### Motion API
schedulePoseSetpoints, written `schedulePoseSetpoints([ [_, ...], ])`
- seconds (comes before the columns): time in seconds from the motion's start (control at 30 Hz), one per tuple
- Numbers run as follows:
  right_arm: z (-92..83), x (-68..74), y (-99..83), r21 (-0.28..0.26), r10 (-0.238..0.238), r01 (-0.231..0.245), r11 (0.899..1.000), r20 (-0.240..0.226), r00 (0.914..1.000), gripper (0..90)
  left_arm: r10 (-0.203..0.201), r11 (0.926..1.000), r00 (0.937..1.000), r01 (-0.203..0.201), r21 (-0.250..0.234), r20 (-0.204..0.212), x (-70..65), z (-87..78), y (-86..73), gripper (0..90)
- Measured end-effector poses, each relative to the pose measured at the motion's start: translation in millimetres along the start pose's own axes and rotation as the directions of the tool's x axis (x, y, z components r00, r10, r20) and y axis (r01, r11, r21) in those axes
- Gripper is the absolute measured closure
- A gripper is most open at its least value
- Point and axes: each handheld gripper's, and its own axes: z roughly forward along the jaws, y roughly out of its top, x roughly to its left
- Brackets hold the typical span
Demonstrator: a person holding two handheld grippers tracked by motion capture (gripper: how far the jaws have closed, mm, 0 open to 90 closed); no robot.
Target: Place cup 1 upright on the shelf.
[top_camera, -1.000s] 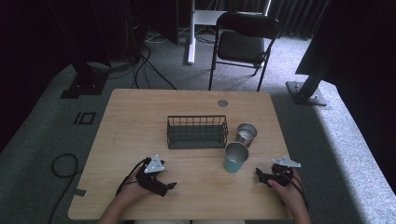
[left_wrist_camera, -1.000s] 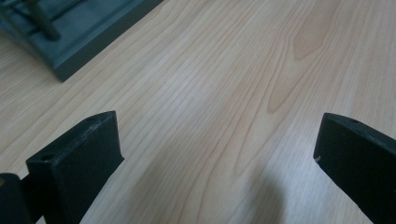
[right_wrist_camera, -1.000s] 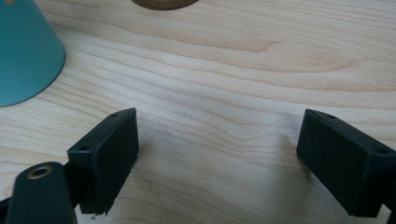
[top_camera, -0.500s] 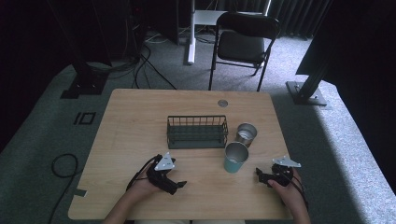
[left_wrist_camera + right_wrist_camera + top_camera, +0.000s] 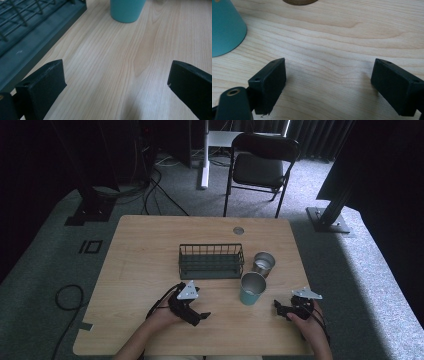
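1. Since the earlier frames, the left gripper [image 5: 199, 315] has shifted rightward along the near edge of the desk [image 5: 145, 250], toward the teal cup [image 5: 251, 289]; the right gripper [image 5: 281, 308] sits where it was.
2. Left gripper: jaws spread wide, with bare wood between them. It rests on the desk near the near edge, left of centre, just in front of the wire rack [image 5: 211, 261].
3. Right gripper: jaws spread wide, with bare wood between them. It rests near the near right corner, apart from the teal cup.
4. Teal cup: upright, just beside the right front corner of the wire rack.
5. Steel cup [image 5: 263, 264]: upright, just beside the right end of the rack, behind the teal cup.
6. Wire rack: at the centre of the desk.
7. Folding chair [image 5: 260, 167]: on the floor beyond the far edge.
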Motion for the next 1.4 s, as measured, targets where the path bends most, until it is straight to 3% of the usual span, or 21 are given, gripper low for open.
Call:
schedulePoseSetpoints([
  [0.2,0.0,0.0,0.0,0.000,0.000,0.000,1.000,0.000,1.0000,12.6,0.006,0.9999,0.9998,-0.005,-0.010,0.018,-1.3,7.4,8.6,1.9],
  [0.3,0.0,0.0,0.0,0.000,0.000,0.000,1.000,0.000,1.0000,12.6,0.019,0.9995,0.9998,-0.019,-0.025,0.003,-2.9,11.3,13.4,1.8],
  [0.5,0.0,0.0,0.0,0.000,0.000,0.000,1.000,0.000,1.0000,12.6,0.011,0.9982,0.9998,-0.010,-0.059,0.018,-4.3,16.2,20.3,1.9],
  [1.0,0.0,-0.1,0.0,0.000,0.000,0.000,1.000,0.000,1.0000,12.6,0.029,0.9969,0.9980,-0.025,-0.075,0.056,-7.7,40.9,42.1,1.9],
  [1.4,0.0,-0.1,0.0,0.000,0.000,0.000,1.000,0.000,1.0000,12.6,0.060,0.9949,0.9964,-0.055,-0.085,0.061,-8.9,60.6,60.9,1.9],
])
